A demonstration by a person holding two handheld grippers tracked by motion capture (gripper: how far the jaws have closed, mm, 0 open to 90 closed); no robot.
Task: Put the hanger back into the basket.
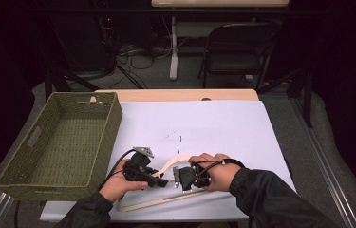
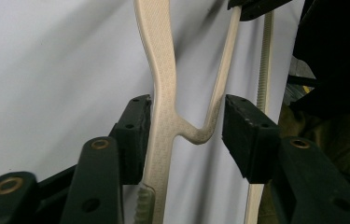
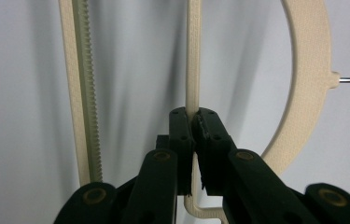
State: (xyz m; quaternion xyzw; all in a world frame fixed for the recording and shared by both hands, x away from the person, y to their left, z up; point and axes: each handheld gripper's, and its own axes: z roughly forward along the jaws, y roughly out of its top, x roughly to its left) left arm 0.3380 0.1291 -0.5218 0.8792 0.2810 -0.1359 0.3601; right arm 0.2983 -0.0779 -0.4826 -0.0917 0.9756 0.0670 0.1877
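Two grippers | left gripper (image 2: 186, 135) wide astride hanger (image 2: 161, 84) | right gripper (image 3: 193, 123) pinching it, hands hiding middle

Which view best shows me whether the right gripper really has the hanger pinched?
The right gripper view: the right gripper has both jaws shut on a thin bar of the cream hanger. The high view has it small beneath the hand. The left gripper view catches a dark piece, probably its jaw tip, at the top edge.
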